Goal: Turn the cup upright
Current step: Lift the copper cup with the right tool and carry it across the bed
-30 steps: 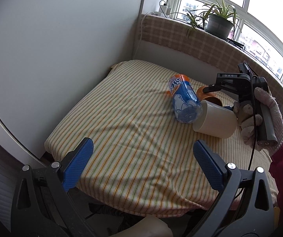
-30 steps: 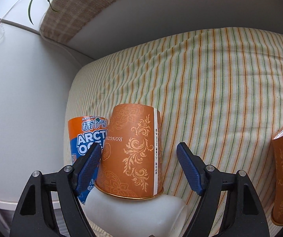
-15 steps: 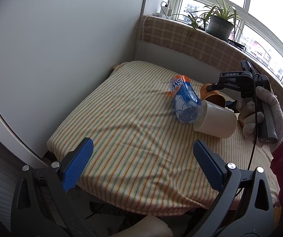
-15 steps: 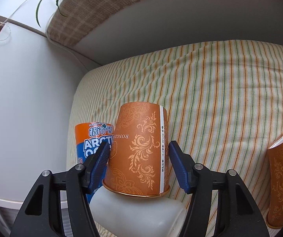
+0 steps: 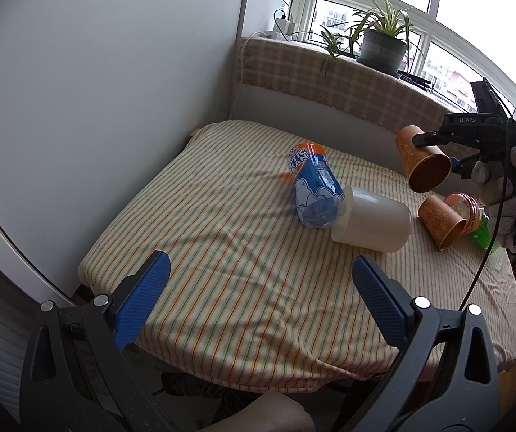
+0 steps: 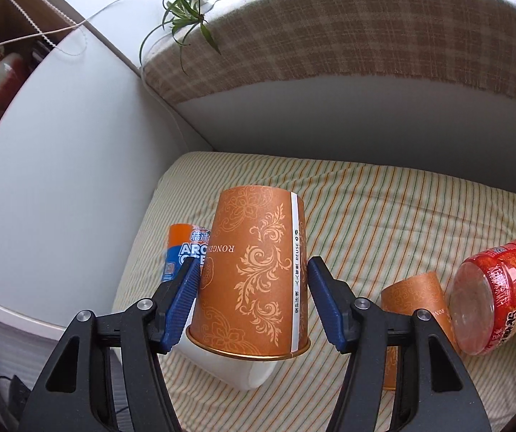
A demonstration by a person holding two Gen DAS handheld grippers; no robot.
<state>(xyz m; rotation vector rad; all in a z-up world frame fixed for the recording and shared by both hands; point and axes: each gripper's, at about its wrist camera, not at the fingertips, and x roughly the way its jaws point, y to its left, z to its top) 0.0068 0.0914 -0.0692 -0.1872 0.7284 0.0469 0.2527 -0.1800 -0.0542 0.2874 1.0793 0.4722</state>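
My right gripper (image 6: 254, 302) is shut on an orange patterned paper cup (image 6: 254, 270) and holds it in the air above the striped table. The cup's open mouth faces back toward the camera. In the left wrist view the same cup (image 5: 421, 165) hangs tilted in the right gripper (image 5: 438, 151) at the far right, clear of the cloth. My left gripper (image 5: 258, 295) is open and empty over the near edge of the table.
A white cup (image 5: 371, 219) lies on its side against a blue and orange bottle (image 5: 313, 187). A second orange cup (image 5: 441, 221) and a red-labelled jar (image 6: 492, 295) lie at the right. The striped cloth (image 5: 222, 252) covers the table; a wall stands left.
My right gripper has closed on the orange cup and lifted it off the table. The second orange cup and the jar have come into view. The left gripper stayed open.
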